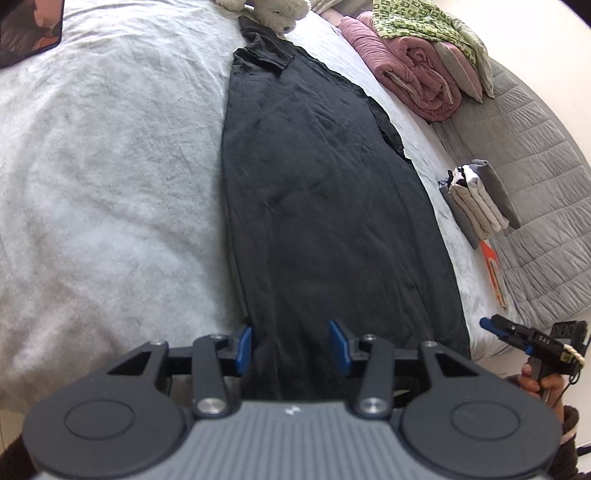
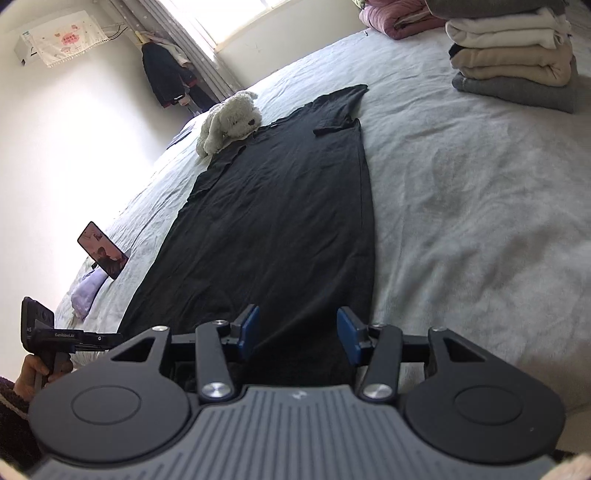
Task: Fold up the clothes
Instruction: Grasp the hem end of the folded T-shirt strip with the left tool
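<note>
Left wrist view: the black garment (image 1: 317, 206) lies flat and lengthwise on the bed (image 1: 103, 177), already narrowed into a long strip with its sleeves turned in at the far end, presumably so that it can next be folded end over end; its near hem hangs at the bed's edge, directly under the left claw (image 1: 291, 349); the blue pads stand apart with the hem cloth visible between and beneath them, pressing on nothing; the claw sits over the left part of the hem, judged to be lining up for a corner grasp. The right claw (image 1: 493, 325) shows at near right, off the bed's edge beside the garment's right corner, held in a hand (image 1: 535, 380); its state cannot be told from here. A stack of folded clothes (image 1: 480, 203) rests at right, well apart from the working area, apparently set aside as finished work; a rolled pink quilt (image 1: 406, 70) and a plush toy (image 1: 273, 11) lie at the far end.

Right wrist view: the right claw (image 2: 297, 339) hovers over the near hem toward the garment's (image 2: 280, 206) right edge; pads apart, nothing clamped; the left claw (image 2: 107, 338) is at near left, only its rear body visible. The plush toy (image 2: 229, 122) touches the collar end; a phone (image 2: 103, 249) stands propped at left, screen toward the person.
</note>
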The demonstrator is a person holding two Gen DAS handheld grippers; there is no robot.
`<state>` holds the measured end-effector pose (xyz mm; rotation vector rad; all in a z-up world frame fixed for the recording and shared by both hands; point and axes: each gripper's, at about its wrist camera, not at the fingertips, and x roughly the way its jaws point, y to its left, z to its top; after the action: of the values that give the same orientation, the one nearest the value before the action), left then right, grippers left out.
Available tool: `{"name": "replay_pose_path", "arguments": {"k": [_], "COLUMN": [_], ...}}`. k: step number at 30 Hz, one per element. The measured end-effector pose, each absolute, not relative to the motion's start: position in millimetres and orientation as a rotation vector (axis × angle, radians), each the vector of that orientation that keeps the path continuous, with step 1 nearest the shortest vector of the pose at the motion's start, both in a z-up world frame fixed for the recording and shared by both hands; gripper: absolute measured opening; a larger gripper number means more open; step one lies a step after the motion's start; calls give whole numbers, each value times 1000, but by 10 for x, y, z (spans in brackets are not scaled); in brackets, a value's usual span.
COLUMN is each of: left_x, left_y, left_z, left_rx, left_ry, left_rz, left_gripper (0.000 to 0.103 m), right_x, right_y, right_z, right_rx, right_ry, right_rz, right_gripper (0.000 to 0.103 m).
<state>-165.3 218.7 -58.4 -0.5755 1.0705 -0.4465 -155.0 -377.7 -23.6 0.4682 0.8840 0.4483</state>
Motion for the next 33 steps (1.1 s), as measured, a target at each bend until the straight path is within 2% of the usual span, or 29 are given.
{"name": "replay_pose_path", "arguments": {"k": [3,8,10,12,13,14,15,17,20,25,27,29,32,33], "left_x": [-1766,-1896,-1902,-1883,-1877,-1881,-1894,-1936,-2028,-2094,-2084,-2058,-2004,-1977], "left_y": [2253,2061,1939,1927,1944,1971,1992,2021,2043,2175,2236,2284,2351,2346], "left_z": [-655,-790,-852,-854,-841,-807,-769,-678,-539,-349,-330,-323,-359,-373], "left_rx": [-630,-519,-425,-408,-419,-435,-448,-459,-430,-421,-434,-444,-474,-484], "left_ry": [1114,1238,1287,1289,1279,1267,1256,1239,1226,1144,1132,1128,1131,1132], "left_rz": [-482,-495,-461,-441,-436,-441,-452,-486,-517,-450,-410,-369,-351,-355], "left_gripper": [44,38,29,22,22,22,22,22,34,50,53,55,55,55], "right_x": [-1599,-1660,-1676,-1687,-1692,-1688,-1695,-1713,-1760,-1650,-1637,-1641,-1636,-1624], "right_y": [-3877,-3837,-3773,-3686,-3643,-3637,-3654,-3692,-3729,-3668,-3634,-3660,-3721,-3731], "right_z": [-411,-483,-493,-491,-489,-487,-463,-410,-268,-319,-345,-315,-284,-280], "right_rx": [527,548,515,447,412,396,394,393,308,207,183,205,256,273], "right_ry": [980,1025,1034,1038,1040,1043,1043,1041,1039,1132,1150,1133,1104,1102], "right_rz": [406,457,469,461,458,447,444,440,421,394,394,409,419,418], "right_gripper": [51,51,45,28,23,12,9,7,7,9,16,18,47,47]}}
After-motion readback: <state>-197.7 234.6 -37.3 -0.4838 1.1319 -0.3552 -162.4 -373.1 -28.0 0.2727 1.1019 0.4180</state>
